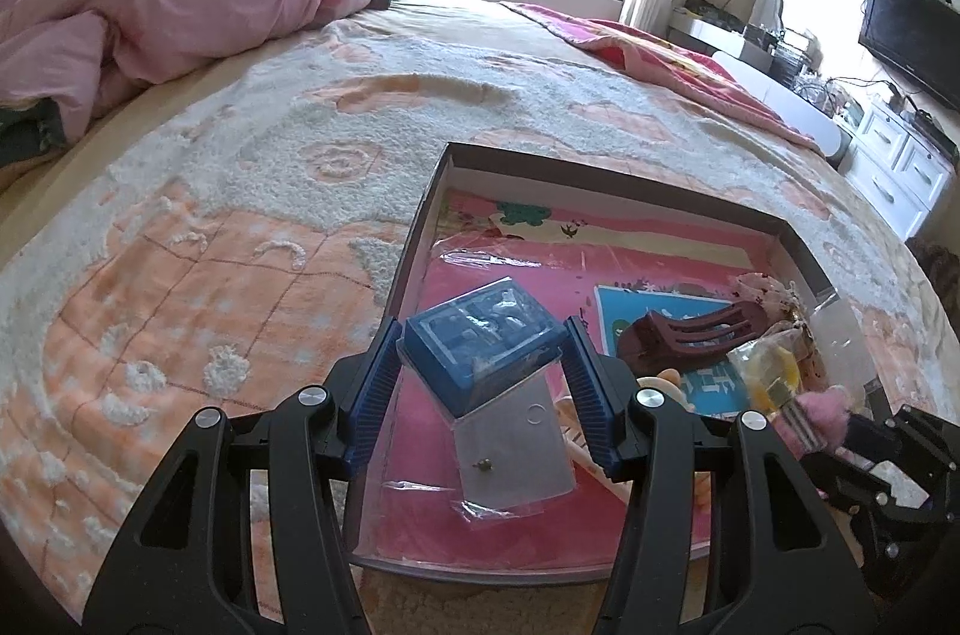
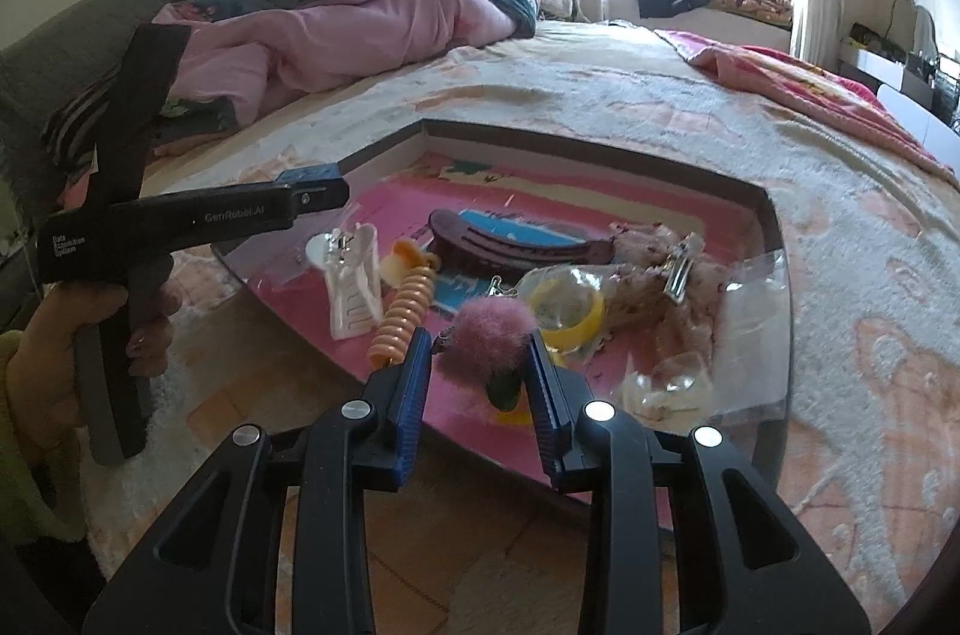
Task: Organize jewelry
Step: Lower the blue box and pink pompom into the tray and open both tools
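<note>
My left gripper is shut on a small blue jewelry box and holds it over the left part of a shallow pink-lined tray on the bed. A clear bag with a tiny earring lies under it. My right gripper is shut on a pink fluffy pom-pom at the tray's near edge. In the tray lie a dark red hair clip, an orange spiral hair tie, a white clip and a yellow ring in plastic.
The tray sits on a cream and peach blanket. A pink duvet is piled at the head of the bed. The left gripper's body and the hand holding it show in the right wrist view. White drawers stand at the right.
</note>
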`<state>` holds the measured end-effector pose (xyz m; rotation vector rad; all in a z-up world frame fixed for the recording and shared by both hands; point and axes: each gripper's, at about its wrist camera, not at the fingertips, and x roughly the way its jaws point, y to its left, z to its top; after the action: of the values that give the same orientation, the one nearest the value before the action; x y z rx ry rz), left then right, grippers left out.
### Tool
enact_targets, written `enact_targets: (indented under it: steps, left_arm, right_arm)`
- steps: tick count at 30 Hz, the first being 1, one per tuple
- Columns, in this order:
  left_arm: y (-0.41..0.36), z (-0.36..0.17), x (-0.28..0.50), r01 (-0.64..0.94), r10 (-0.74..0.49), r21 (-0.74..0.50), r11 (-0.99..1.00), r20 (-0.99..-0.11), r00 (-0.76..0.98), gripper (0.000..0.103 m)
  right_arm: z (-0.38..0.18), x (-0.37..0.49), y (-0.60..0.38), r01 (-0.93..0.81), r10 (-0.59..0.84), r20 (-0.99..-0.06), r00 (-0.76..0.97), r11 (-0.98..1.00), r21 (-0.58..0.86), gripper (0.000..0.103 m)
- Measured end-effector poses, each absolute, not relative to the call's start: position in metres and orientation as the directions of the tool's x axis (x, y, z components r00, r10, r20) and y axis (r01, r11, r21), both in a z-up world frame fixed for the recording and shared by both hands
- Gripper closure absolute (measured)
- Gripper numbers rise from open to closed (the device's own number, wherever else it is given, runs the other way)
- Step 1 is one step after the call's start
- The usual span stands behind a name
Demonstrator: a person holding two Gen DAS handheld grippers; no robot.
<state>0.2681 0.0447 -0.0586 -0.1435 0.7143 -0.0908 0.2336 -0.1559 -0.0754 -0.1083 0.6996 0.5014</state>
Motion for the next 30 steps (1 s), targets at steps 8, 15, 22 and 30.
enact_targets:
  steps: [8, 15, 22, 30]
  left_arm:
    - [0.040, -0.060, 0.268, 0.057, -0.144, -0.154, 0.986, -0.647, 0.749, 0.058]
    - [0.038, -0.057, 0.266, 0.065, -0.145, -0.147, 0.987, -0.646, 0.750, 0.052]
    - [0.033, -0.054, 0.263, 0.076, -0.151, -0.142, 0.987, -0.647, 0.747, 0.042]
    - [0.028, -0.046, 0.255, 0.094, -0.172, -0.156, 0.983, -0.639, 0.750, 0.026]
  right_arm:
    - [-0.075, 0.232, -0.160, -0.465, 0.418, -0.641, 0.644, 0.879, 0.106, 0.069]
    - [-0.075, 0.232, -0.164, -0.457, 0.422, -0.640, 0.642, 0.881, 0.122, 0.062]
    - [-0.074, 0.226, -0.164, -0.456, 0.417, -0.634, 0.651, 0.883, 0.112, 0.053]
    - [-0.068, 0.220, -0.170, -0.437, 0.402, -0.615, 0.679, 0.894, 0.103, 0.031]
